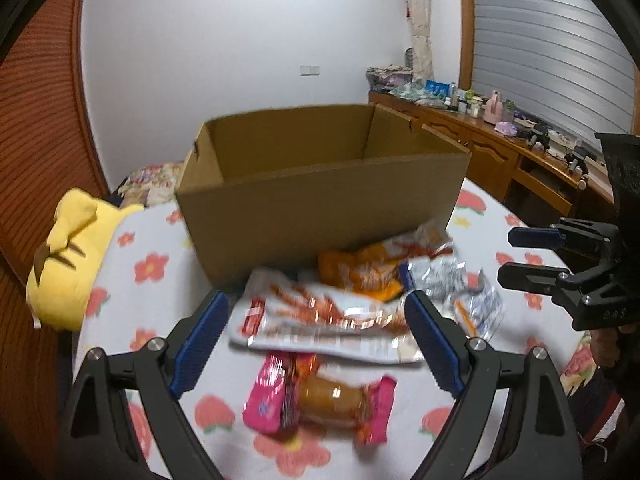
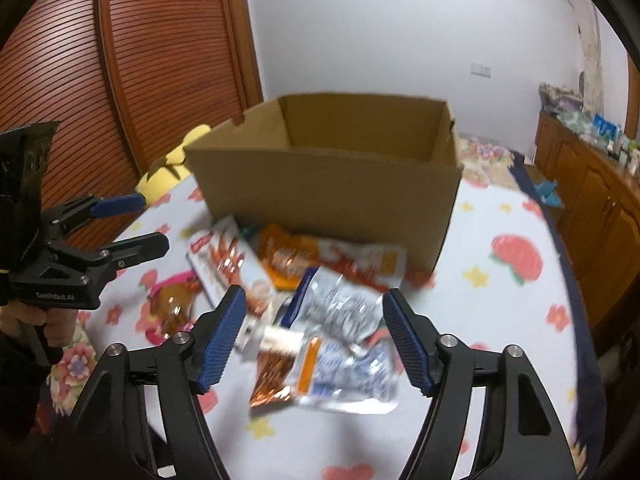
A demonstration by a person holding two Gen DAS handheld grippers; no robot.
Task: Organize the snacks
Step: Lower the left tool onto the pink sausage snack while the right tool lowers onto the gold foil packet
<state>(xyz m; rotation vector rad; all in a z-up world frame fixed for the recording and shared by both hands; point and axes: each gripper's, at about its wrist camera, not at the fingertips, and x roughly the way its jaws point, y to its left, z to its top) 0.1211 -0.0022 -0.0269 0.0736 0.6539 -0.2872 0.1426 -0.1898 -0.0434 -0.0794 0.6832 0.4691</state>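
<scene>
1. the step in hand seems to be the approach to the first packets; the cardboard box (image 1: 320,196) is open on top and, as far as its inside shows, nothing is in it yet.
2. the left gripper (image 1: 316,340) has its jaws wide apart and holds nothing. the long white-and-red packet (image 1: 320,320) lies on the flowered cloth (image 1: 152,268) between its blue pads in the picture, but whether they are down at its level i cannot tell.
3. the right gripper (image 2: 314,332) is also open and empty. the silver-and-blue packet (image 2: 340,312) lies between its pads, untouched.
4. to do it well, i think each hand should take only one packet. the packets overlap, so it is better to pinch a free edge, not the middle of the heap.
5. the pink packet (image 1: 320,404) lies alone, nearer to the left camera, apart from the heap. the orange packet (image 1: 360,272) is against the box wall.
6. foil is slippery, so close slowly and lift straight up before going over the box rim.
</scene>
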